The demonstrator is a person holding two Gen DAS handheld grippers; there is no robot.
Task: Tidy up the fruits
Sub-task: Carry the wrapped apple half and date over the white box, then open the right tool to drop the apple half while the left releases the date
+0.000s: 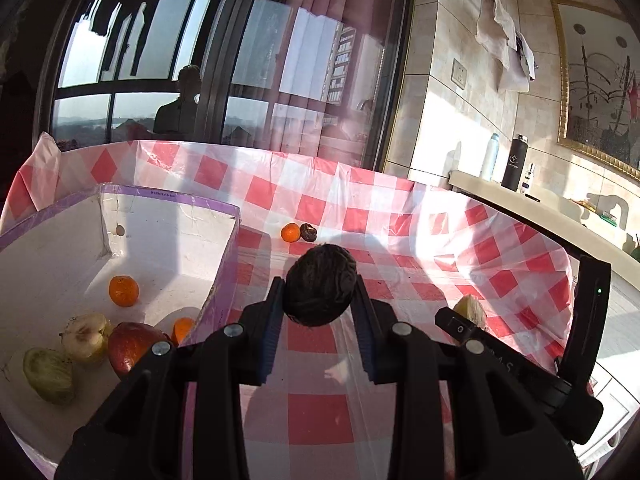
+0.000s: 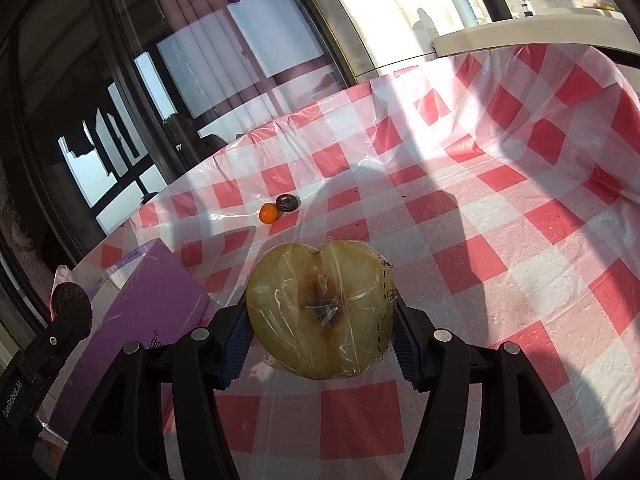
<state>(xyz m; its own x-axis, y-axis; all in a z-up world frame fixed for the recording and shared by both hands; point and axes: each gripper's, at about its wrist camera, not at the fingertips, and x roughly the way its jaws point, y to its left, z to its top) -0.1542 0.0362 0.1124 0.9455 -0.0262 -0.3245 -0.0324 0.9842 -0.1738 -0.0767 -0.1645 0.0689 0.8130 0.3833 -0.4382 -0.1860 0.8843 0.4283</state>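
Dark wrinkled fruit (image 1: 320,284) pinched in left tongs (image 1: 320,312); wrapped halved apple (image 2: 320,312) in right tongs (image 2: 322,320). Small orange (image 1: 290,233) w/ dark fruit (image 1: 308,232) touching, far on desk (image 1: 400,288).

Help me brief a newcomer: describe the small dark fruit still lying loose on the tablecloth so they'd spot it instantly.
Start at the red-and-white checked tablecloth and look toward its far edge by the window. Two small fruits sit there touching: a bright orange and the dark fruit beside it. It is brown-black and dull, with a paler patch on top.
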